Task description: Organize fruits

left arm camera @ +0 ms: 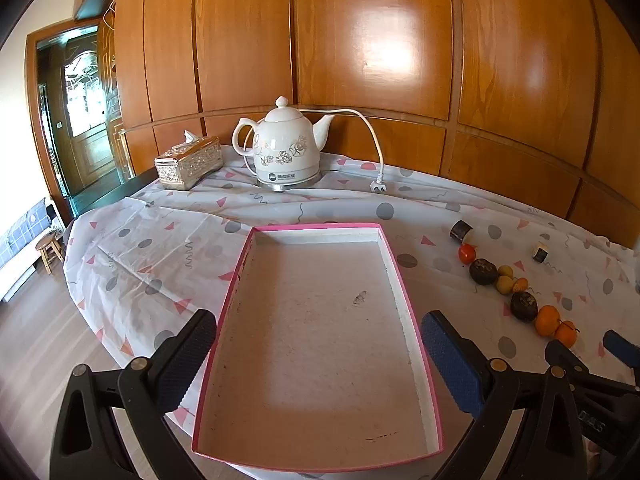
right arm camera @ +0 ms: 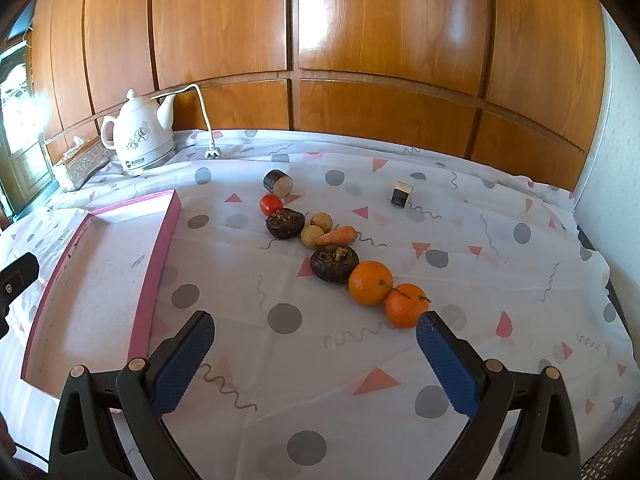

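A glossy wall of orange-brown wood panels (left arm camera: 372, 40) curves behind a table draped in a thin, creased white cloth (right arm camera: 360, 360) printed with grey dots, pink triangles and squiggles. On the cloth lies a shallow rectangular box lid (left arm camera: 404, 280), pink on its outer rim, with white inner walls and a scuffed, matte, speckled floor; nothing is in it. At the back stand a white ceramic kettle (left arm camera: 284, 148) with a floral print, round belly, knobbed lid and metal base, its white cord (left arm camera: 374, 136) ending in a loose plug, and beside it a silvery embossed tissue box (left arm camera: 188, 162).

The left gripper (left arm camera: 316, 356) hangs over the near end of the lid, its ribbed pads spread wide, one on either side of the lid, holding nothing. The right gripper (right arm camera: 314, 356) hovers over bare cloth, jaws equally wide and empty, its right pad just in front of the nearer orange.

The fruits lie in a diagonal row on the cloth, to the right of the lid: two smooth round oranges (right arm camera: 370, 283) joined by a twig, two dark wrinkled flattened fruits (right arm camera: 335, 263), a small tapered carrot (right arm camera: 338, 235), two pale yellow balls (right arm camera: 312, 236), a shiny red tomato (right arm camera: 271, 204), and a dark-skinned cut cylinder (right arm camera: 279, 182). A smaller dark cut piece (right arm camera: 401, 193) sits apart.
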